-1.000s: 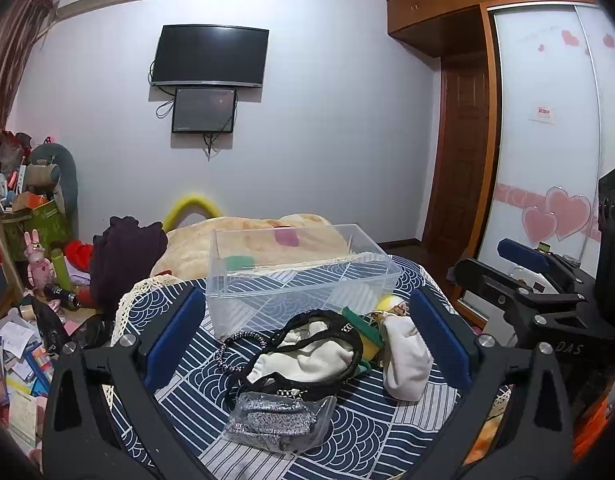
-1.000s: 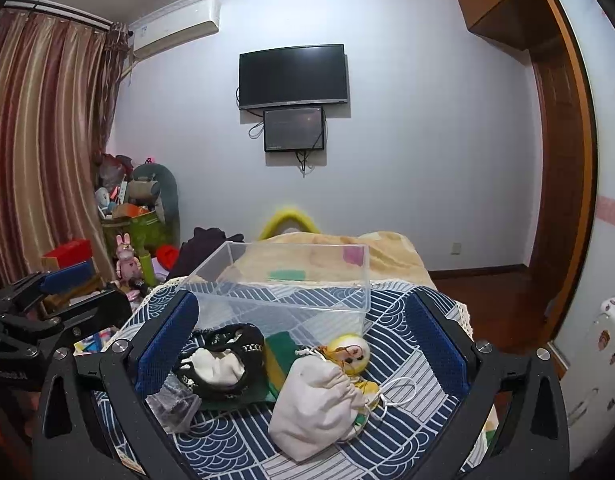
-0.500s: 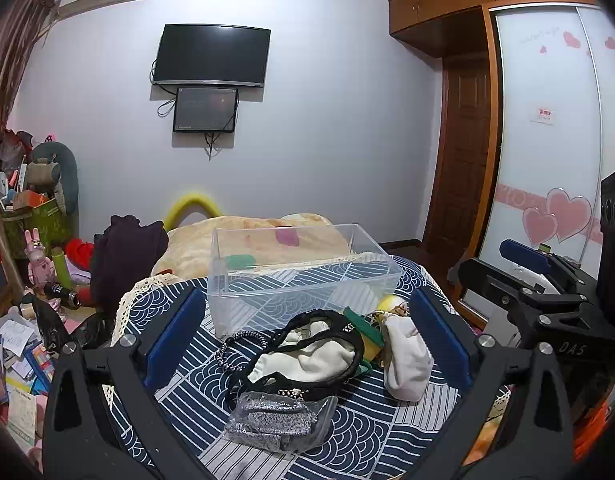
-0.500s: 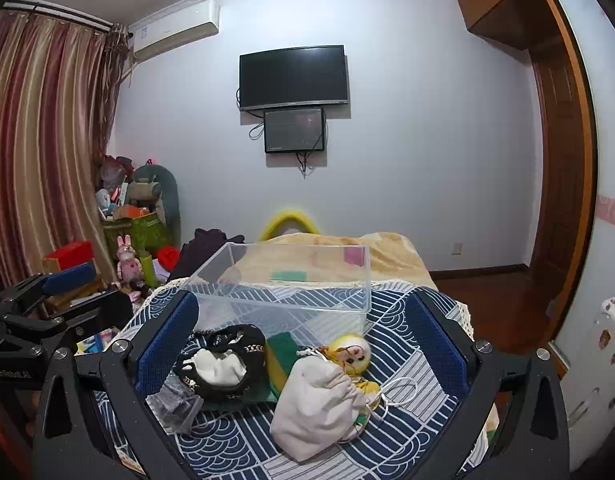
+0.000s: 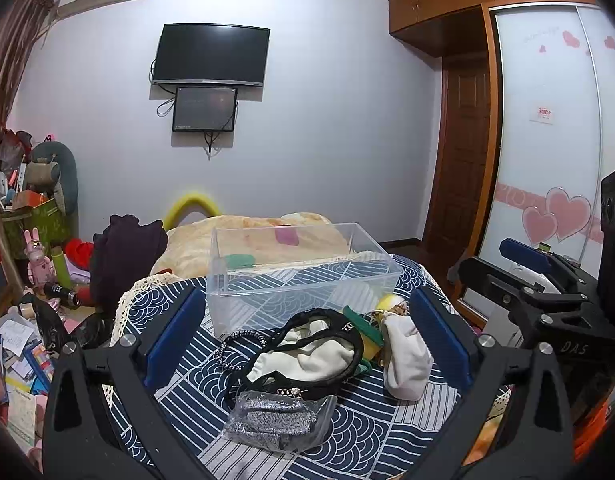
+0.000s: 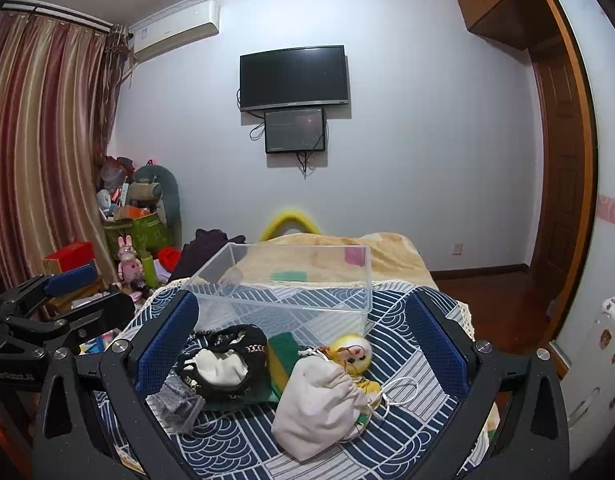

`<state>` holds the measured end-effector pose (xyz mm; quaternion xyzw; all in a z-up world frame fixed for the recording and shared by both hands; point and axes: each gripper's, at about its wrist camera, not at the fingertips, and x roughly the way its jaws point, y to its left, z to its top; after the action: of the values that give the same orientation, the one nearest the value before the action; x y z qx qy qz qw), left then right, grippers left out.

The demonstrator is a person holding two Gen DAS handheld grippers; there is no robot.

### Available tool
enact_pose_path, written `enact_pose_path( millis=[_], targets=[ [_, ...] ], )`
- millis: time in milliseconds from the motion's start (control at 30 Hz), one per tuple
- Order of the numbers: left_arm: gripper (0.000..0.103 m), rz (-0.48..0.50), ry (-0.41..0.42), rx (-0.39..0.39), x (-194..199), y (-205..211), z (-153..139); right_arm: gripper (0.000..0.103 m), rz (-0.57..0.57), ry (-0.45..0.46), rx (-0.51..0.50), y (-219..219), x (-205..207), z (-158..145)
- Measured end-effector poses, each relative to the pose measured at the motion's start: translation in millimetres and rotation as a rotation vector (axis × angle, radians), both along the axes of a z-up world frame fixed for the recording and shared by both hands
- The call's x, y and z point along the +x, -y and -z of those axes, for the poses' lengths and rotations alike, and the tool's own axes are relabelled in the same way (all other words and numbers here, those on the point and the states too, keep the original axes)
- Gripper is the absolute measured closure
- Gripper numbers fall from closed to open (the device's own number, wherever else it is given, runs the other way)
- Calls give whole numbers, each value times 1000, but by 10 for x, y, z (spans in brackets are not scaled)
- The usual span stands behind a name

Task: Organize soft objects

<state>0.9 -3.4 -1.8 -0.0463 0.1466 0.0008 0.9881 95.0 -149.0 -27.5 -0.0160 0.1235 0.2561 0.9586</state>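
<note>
A clear plastic bin (image 5: 299, 276) (image 6: 291, 284) stands empty on a blue patterned cloth. In front of it lie a black bag with white cloth inside (image 5: 307, 356) (image 6: 223, 364), a silver glitter pouch in clear plastic (image 5: 275, 416) (image 6: 177, 400), a white drawstring pouch (image 5: 405, 356) (image 6: 319, 408), a green and yellow sponge (image 6: 281, 360) and a small yellow doll (image 6: 353, 354). My left gripper (image 5: 305, 344) is open above the black bag. My right gripper (image 6: 301, 344) is open above the pouch and doll. Neither touches anything.
The cloth covers a small table (image 6: 235, 440) in front of a bed with a tan blanket (image 6: 347, 256). Cluttered toys and boxes (image 6: 135, 236) lie at the left. A wardrobe with sliding doors (image 5: 547, 140) stands at the right.
</note>
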Motion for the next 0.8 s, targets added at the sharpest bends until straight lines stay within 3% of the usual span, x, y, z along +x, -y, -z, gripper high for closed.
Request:
enact_pose_path(
  millis=[733, 800],
  targets=[
    [0, 6, -13, 3, 46, -36, 99, 0, 5, -25, 16, 46, 53, 73],
    [5, -7, -23, 1, 52, -77, 131, 1, 6, -40, 17, 64, 80, 109]
  ],
)
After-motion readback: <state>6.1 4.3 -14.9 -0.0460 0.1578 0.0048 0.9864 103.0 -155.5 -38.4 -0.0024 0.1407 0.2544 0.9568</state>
